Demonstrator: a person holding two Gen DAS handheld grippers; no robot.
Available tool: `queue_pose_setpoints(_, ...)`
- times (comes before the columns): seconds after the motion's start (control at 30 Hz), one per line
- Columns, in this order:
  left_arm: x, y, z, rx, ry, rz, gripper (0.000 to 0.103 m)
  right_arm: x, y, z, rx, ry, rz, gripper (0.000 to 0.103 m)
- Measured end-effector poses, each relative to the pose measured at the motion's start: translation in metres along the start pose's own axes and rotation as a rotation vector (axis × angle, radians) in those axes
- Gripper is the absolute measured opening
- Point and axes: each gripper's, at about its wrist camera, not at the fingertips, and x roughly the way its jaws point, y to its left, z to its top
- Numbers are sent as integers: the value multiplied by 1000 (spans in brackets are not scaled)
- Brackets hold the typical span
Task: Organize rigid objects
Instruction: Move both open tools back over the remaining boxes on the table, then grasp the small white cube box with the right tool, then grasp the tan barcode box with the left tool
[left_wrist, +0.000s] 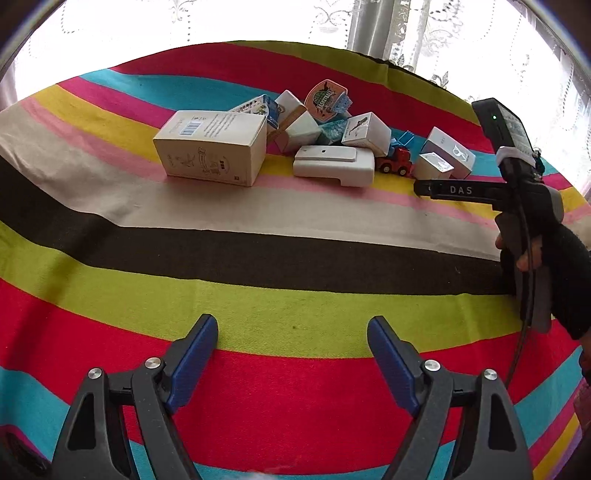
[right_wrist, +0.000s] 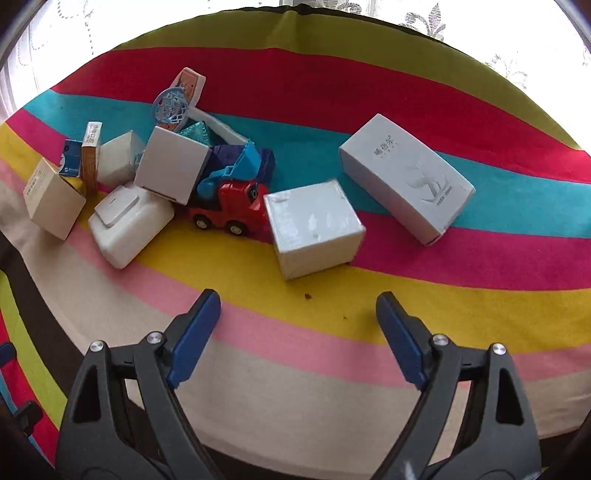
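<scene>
A small white cube-shaped cardboard box (right_wrist: 314, 227) sits on the striped cloth just ahead of the right claw (right_wrist: 298, 325), a little beyond its blue fingertips and roughly centred between them. Ahead and to the right of that claw lies a long pale grey cardboard box with a silver emblem (right_wrist: 406, 177), apart from the cube. Touching the cube's left side is a red plastic toy truck with a blue scoop (right_wrist: 229, 199), and further left a heap of small cartons leans together, with a flat white plastic case (right_wrist: 129, 221) at its near edge and a cream cardboard box (right_wrist: 53, 197) at the far left. A toy basketball hoop with an orange backboard (right_wrist: 177, 99) stands at the back of the heap.

The right claw is spread wide and holds nothing. The left claw (left_wrist: 291, 332) is also spread wide and empty, hovering over the multicoloured striped tablecloth (left_wrist: 258, 288) well short of the pile, with a large cream printed carton (left_wrist: 212, 147) far ahead to its left
</scene>
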Motion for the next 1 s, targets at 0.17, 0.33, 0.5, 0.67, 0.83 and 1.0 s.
queue_pose_setpoints(0.17,21,-16,35,9,35,-53,84,8,-14,12,-15,-23,74,74)
queue_pose_setpoints(0.33,51,-32,75,-62,55,-107,84,-19,-11,-23,-48,-37,80,50)
queue_pose_setpoints(0.5,77,-46,115,-227,16,-6,84,-32,-9,-42,-44,-38,80,50)
queue_pose_setpoints(0.67,109,-73,143,-150,-1,158,85,-31,-11,-43,-41,-37,82,50)
queue_pose_setpoints(0.83,120,-68,142,-18,30,176,90,-30,-16,-44,-36,-37,88,51)
queue_pose_setpoints(1.0,77,-23,98,-28,22,96,37,-30,-21,-46,-32,-36,94,51)
